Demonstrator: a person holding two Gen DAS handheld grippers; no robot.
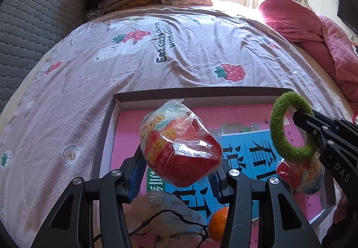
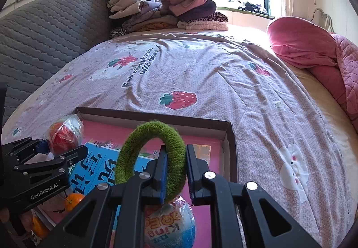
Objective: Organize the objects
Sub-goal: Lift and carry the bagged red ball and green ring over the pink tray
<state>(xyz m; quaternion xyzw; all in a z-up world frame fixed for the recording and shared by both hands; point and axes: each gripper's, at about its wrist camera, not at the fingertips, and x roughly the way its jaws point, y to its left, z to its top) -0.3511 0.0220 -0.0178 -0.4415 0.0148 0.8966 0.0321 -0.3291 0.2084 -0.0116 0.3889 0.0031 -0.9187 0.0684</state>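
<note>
1. Grippers, two: left gripper (image 1: 179,172) clasps one wrapped red snack (image 1: 181,147); right gripper (image 2: 176,172) pinches one green ring (image 2: 152,158), both above the box (image 1: 197,91)
2. Snacks: a second wrapped snack (image 1: 299,176) lies in the box
3. Oranges, two: orange (image 2: 73,201), second orange (image 2: 39,227)

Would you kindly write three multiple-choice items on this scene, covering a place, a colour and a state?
1. Where does the orange lie?
A. in the box
B. on the pillow
C. on the clothes pile

2. What colour is the fuzzy ring?
A. pink
B. green
C. blue

3. What is the left gripper doing?
A. hanging empty
B. pinching the ring
C. gripping a wrapped red snack

Answers: 1 A, it sits inside the box walls; 2 B, the ring in the right gripper is green; 3 C, its fingers flank the snack.
</note>
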